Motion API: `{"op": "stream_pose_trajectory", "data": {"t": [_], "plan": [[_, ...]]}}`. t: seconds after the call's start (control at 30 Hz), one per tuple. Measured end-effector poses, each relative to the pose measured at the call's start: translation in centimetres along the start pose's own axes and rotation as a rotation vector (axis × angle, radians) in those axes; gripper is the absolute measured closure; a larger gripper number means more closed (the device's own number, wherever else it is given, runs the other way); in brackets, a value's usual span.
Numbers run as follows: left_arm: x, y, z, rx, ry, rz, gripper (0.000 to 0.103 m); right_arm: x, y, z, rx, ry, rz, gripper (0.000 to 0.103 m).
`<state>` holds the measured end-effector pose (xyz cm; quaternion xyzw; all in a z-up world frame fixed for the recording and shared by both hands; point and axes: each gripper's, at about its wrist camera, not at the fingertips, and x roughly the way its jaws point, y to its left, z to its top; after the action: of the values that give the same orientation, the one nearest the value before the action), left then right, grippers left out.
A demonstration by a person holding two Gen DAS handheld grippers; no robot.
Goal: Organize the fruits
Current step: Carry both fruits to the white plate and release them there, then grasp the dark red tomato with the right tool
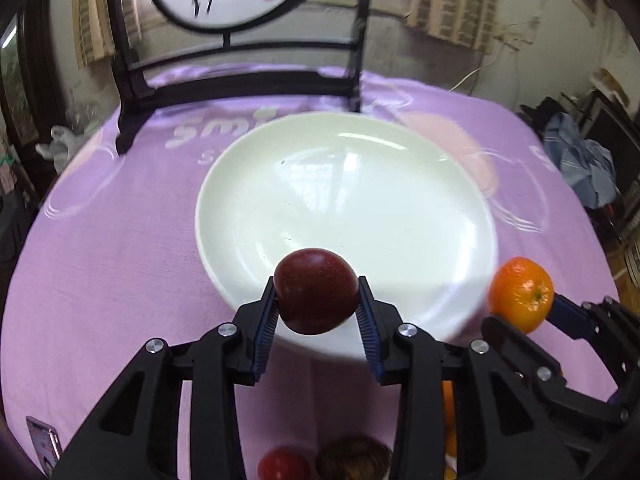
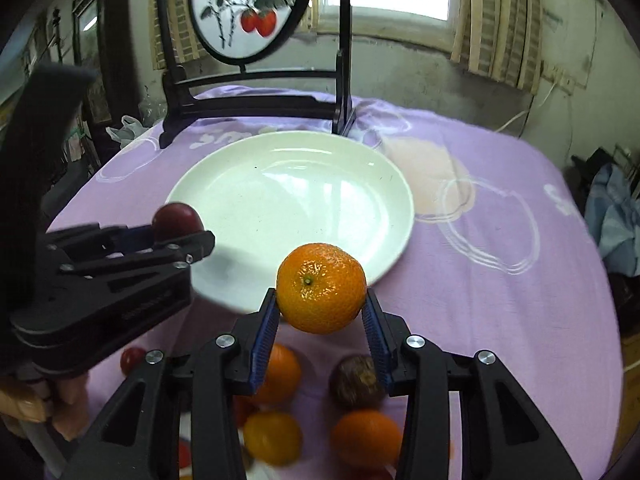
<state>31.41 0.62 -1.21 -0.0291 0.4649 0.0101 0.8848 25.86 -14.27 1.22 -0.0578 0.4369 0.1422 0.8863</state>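
My left gripper (image 1: 317, 307) is shut on a dark red plum (image 1: 316, 290) and holds it above the near rim of a white plate (image 1: 344, 184). My right gripper (image 2: 321, 310) is shut on an orange mandarin (image 2: 321, 287) and holds it just in front of the plate's (image 2: 288, 196) near rim. The mandarin (image 1: 520, 294) also shows at the right in the left wrist view. The plum (image 2: 178, 220) in the left gripper (image 2: 176, 240) shows at the left in the right wrist view. The plate holds nothing.
Several loose fruits lie on the purple cloth (image 2: 500, 300) below the grippers: an orange (image 2: 280, 372), a yellow fruit (image 2: 272, 436), a brown fruit (image 2: 356, 380), another orange (image 2: 366, 436). A black stand with a round painted panel (image 2: 248, 8) stands behind the plate.
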Motion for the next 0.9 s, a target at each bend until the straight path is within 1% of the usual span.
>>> {"op": "stream_pose_trajectory", "data": {"t": [0.07, 0.13, 0.17, 0.2, 0.23, 0.27, 0.33, 0.4, 0.47, 0.5, 0.57, 0.73, 0.77, 0.8, 0.9], "plan": [[1.8, 0.1, 0.7, 0.0, 0.019, 0.02, 0.066, 1.8, -0.2, 1.0, 0.008, 0.027, 0.026, 0.059], [2.4, 0.0, 1.2, 0.007, 0.015, 0.05, 0.066, 2.9, 0.4, 1.4, -0.014, 0.049, 0.037, 0.058], [2.6, 0.0, 1.5, 0.003, 0.008, 0.059, 0.062, 3.2, 0.5, 1.6, -0.026, 0.056, 0.031, 0.049], [2.4, 0.2, 1.7, 0.001, -0.001, 0.068, 0.055, 3.3, 0.4, 1.8, -0.036, 0.048, 0.015, 0.044], [2.1, 0.2, 1.9, -0.002, -0.012, 0.081, 0.034, 3.2, 0.5, 1.9, -0.036, 0.038, 0.007, 0.043], [1.1, 0.4, 1.9, -0.013, -0.05, 0.106, 0.019, 2.8, 0.3, 1.7, -0.03, 0.031, 0.009, 0.043], [-0.8, 0.5, 1.5, -0.022, -0.107, 0.113, 0.018, 1.6, -0.2, 1.2, -0.015, 0.021, 0.035, 0.043], [-2.7, 0.2, 0.7, 0.002, -0.116, 0.098, 0.018, 0.1, -0.6, 0.4, -0.011, 0.006, 0.031, 0.039], [-4.3, 0.1, -0.5, 0.015, -0.118, 0.101, 0.015, -1.5, -1.2, -0.8, -0.014, -0.009, 0.02, 0.034], [-5.3, 0.0, -1.4, 0.017, -0.129, 0.103, 0.014, -2.5, -1.5, -1.8, -0.016, -0.016, 0.018, 0.034], [-6.9, -0.1, -3.2, 0.016, -0.142, 0.098, 0.01, -3.8, -1.9, -3.2, -0.016, -0.021, 0.006, 0.034], [-9.5, -0.7, -9.1, 0.05, -0.127, 0.059, 0.009, -7.6, -2.8, -8.2, -0.018, -0.035, -0.029, 0.034], [-9.7, -0.8, -10.0, 0.051, -0.125, 0.055, 0.008, -8.3, -2.9, -9.2, -0.021, -0.037, -0.036, 0.032], [-10.0, -0.8, -11.3, 0.059, -0.115, 0.044, 0.008, -9.1, -3.0, -10.5, -0.026, -0.035, -0.041, 0.029], [-10.3, -0.5, -14.4, 0.055, -0.074, 0.025, 0.008, -10.2, -2.9, -13.2, -0.031, -0.019, -0.036, 0.028]]}}
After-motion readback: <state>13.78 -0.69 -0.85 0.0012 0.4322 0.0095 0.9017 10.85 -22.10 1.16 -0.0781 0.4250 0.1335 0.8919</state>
